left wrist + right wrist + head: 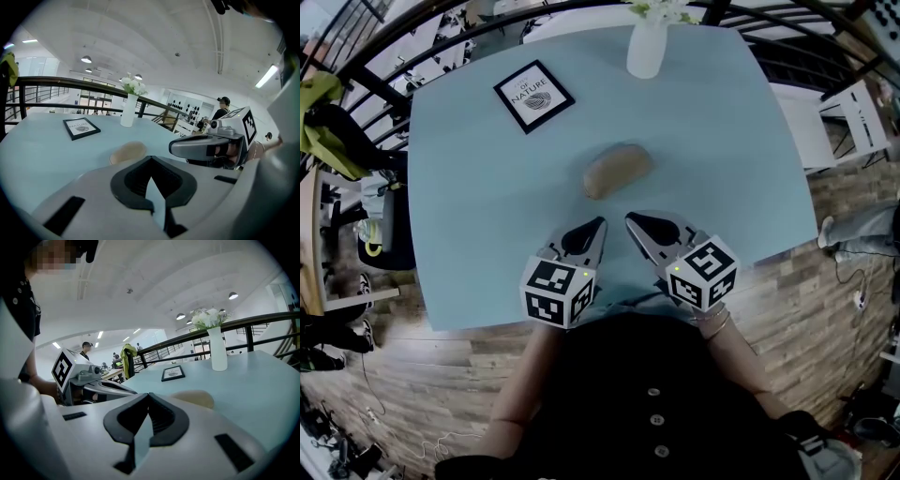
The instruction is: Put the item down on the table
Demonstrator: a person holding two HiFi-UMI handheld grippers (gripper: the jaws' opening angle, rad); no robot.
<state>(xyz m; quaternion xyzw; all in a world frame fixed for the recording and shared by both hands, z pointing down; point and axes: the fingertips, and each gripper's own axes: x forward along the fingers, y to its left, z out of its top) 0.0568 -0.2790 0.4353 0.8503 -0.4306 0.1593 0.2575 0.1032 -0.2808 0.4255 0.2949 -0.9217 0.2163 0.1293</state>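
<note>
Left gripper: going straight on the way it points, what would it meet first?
Probably the tan oval item lying on the blue table; the left gripper, fingers shut and empty, aims at it. Its height above the table is unclear.
</note>
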